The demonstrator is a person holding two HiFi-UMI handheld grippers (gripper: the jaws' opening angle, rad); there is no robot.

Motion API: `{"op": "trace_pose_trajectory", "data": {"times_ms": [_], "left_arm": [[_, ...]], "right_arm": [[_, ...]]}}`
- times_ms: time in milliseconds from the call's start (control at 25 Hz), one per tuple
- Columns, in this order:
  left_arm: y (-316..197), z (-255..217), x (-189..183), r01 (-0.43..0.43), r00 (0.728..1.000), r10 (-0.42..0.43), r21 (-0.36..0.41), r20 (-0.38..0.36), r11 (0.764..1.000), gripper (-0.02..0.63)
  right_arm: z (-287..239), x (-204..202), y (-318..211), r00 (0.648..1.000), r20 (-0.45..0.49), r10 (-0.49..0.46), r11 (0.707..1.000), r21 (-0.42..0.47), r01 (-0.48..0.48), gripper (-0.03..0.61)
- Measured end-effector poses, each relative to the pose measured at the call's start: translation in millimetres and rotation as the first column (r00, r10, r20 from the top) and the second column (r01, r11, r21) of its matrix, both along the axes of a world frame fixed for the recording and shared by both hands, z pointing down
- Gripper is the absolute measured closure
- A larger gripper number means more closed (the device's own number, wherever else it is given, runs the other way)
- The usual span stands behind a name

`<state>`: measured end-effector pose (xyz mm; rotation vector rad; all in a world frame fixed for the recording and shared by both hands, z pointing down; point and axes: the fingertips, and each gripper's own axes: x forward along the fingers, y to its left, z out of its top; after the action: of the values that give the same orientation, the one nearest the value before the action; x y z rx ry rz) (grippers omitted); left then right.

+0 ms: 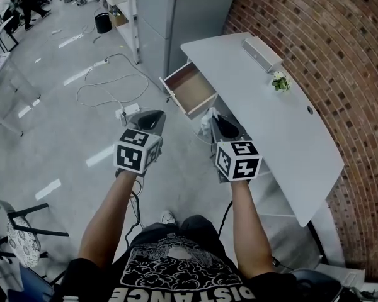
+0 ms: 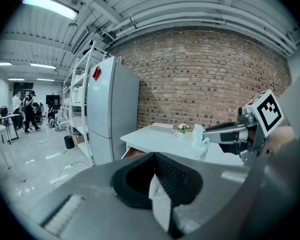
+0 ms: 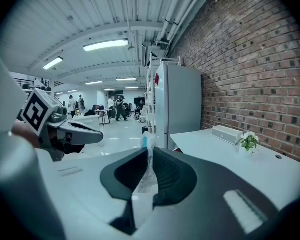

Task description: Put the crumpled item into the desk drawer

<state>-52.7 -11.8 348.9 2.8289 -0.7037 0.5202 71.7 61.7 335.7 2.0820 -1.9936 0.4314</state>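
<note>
Right gripper (image 1: 218,121) pinches the wad (image 1: 206,125); left gripper (image 1: 152,119) is pressed together, empty. Drawer (image 1: 190,88) stands open at eleven o'clock. Best to carry the wad over its middle, then let go low.

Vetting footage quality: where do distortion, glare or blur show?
Head view: red brick wall bows, glossy grey floor shows glare streaks. Left gripper view: fisheye, black corners, ceiling tube light blooms. Right gripper view: fisheye; crumpled white item between the jaws looks soft.
</note>
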Motion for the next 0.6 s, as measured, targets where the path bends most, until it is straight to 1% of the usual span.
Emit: {"op": "trace_pose_trajectory", "data": {"times_ms": [360,600], "left_arm": [[-14.9,11.8,-2.5,0.012,1.0,-0.013,0.019,0.014,1.0,0.611],[-27.7,21.7,5.6,0.025,1.0,-0.026,0.027,0.017,0.999,0.611]], "right_arm": [[12.6,0.9,-16.1,1.0,0.01,-0.013,1.0,0.021,0.012,0.541],[21.5,11.5,-32.9,0.999,0.019,-0.026,0.999,0.036,0.025,0.54]]}}
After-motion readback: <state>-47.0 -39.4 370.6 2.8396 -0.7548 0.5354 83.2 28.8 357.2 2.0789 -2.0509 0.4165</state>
